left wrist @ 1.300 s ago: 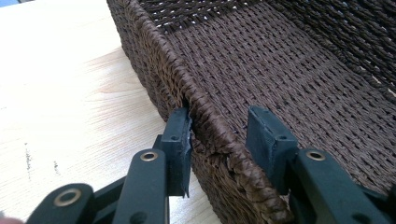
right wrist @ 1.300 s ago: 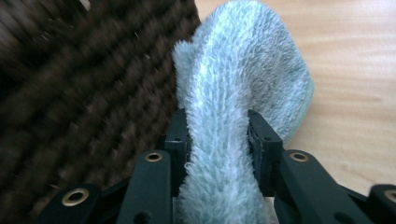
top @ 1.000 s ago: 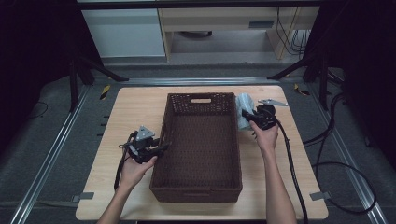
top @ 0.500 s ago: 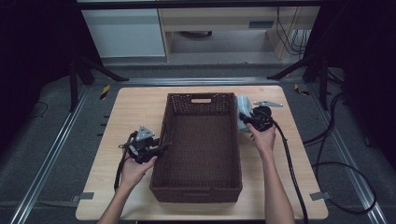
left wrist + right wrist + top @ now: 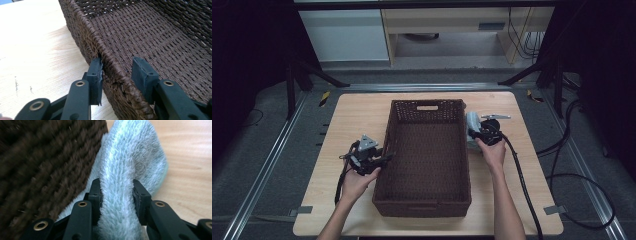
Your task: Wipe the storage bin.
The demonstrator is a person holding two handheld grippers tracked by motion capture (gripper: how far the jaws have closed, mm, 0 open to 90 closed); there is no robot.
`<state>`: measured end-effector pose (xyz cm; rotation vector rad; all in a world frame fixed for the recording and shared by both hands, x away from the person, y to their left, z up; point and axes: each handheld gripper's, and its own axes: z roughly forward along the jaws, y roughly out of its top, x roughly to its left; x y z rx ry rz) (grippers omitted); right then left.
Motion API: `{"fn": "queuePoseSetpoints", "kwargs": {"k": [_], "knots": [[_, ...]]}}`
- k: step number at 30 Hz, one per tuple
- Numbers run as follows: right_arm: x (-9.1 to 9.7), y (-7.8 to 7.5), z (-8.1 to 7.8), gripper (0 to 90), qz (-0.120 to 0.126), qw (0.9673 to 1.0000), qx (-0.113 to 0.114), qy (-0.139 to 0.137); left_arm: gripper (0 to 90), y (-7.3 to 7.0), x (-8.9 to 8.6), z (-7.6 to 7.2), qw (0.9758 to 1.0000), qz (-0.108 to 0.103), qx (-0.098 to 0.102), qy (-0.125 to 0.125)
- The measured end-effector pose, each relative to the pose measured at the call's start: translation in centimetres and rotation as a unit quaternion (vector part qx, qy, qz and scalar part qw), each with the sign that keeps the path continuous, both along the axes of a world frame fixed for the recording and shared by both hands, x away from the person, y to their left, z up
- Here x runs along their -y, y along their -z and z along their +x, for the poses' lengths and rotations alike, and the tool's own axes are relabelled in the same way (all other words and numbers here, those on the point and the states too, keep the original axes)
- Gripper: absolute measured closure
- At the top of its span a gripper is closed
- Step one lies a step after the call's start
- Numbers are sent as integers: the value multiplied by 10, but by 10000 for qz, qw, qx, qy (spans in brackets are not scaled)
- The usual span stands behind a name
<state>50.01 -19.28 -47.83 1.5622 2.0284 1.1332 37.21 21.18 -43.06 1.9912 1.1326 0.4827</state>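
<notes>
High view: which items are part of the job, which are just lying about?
In the job:
- brown wicker basket, left gripper straddling its rim
- pale fluffy towel, pinched by right gripper beside the basket

Lying about:
- yellow-black tags on the floor
- loose cables on the floor

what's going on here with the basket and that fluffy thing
A person works at a wooden table with tongs in each hand. The left tongs straddle the rim of a brown wicker basket, one pad touching outside, the other apart inside. The right tongs pinch a pale blue fluffy cloth beside the basket's outer wall.
</notes>
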Motion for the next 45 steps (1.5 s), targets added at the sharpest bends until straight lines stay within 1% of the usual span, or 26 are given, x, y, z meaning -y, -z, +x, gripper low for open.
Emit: {"fn": "queuePoseSetpoints", "kwargs": {"k": [3, 5, 7, 9, 12, 15, 19, 20, 22, 23, 24, 26, 28, 30, 32, 34, 37, 38, 40, 42, 45], "knots": [[4, -15, -3, 675, 205, 9993, 316, -2, 611, 0, 0, 0, 10000, 5, 5, -27], [5, -27, -5, 675, 296, 9981, 540, 25, 614, 0, 1, 0, 10000, 12, 10, -48], [5, -38, -6, 675, 406, 9968, 691, -5, 617, 0, 1, 0, 10000, 9, 11, -66], [3, -45, -7, 674, 407, 9960, 792, -80, 618, 0, 1, 0, 10000, 11, 10, -72], [-1, -50, -6, 673, 325, 9956, 861, -144, 619, 0, 1, 0, 10000, 10, 9, -81], [-2, -49, -6, 674, 325, 9957, 849, -164, 620, 0, 1, 0, 10000, 6, 9, -91], [-1, -39, -4, 676, 223, 9974, 674, -149, 625, 0, 1, 0, 9999, -24, 7, -138], [1, -36, -3, 676, 210, 9978, 612, -145, 627, 0, 1, 0, 9999, -39, 7, -154], [3, -28, -2, 677, 164, 9991, 380, -126, 632, 0, 1, 0, 9998, -47, 15, -195], [3, -24, -1, 677, 51, 9995, 265, -145, 634, 0, 1, 0, 9998, -49, 17, -210], [2, -19, -1, 676, -85, 9996, 201, -158, 637, 0, 1, 1, 9997, -51, 19, -226], [1, -10, -2, 675, -128, 9998, 70, -162, 645, 0, 2, 1, 9996, -44, 25, -269], [1, -2, -1, 675, -170, 9997, -53, -143, 654, 0, 3, 1, 9995, -81, 9, -321], [1, 4, -1, 674, -201, 9996, -172, -136, 661, -1, 3, 2, 9994, -57, 17, -335], [1, 4, -2, 674, -179, 9996, -151, -143, 664, -1, 3, 3, 9994, -65, 19, -349], [2, -1, -3, 674, -76, 9998, -87, -153, 665, -1, 2, 4, 9993, -58, 47, -363], [5, -13, -7, 675, 100, 9997, 140, -200, 664, 0, 2, 5, 9993, -78, 32, -373], [6, -18, -9, 675, 95, 9994, 232, -220, 664, 0, 2, 5, 9992, -76, 41, -382], [8, -26, -13, 675, 211, 9987, 404, -219, 664, -1, 2, 6, 9991, -33, 80, -403], [12, -33, -15, 675, 310, 9981, 490, -205, 664, -1, 2, 7, 9991, -15, 94, -409], [13, -39, -18, 675, 303, 9977, 546, -264, 663, 0, 2, 8, 9991, -41, 79, -415]]}}
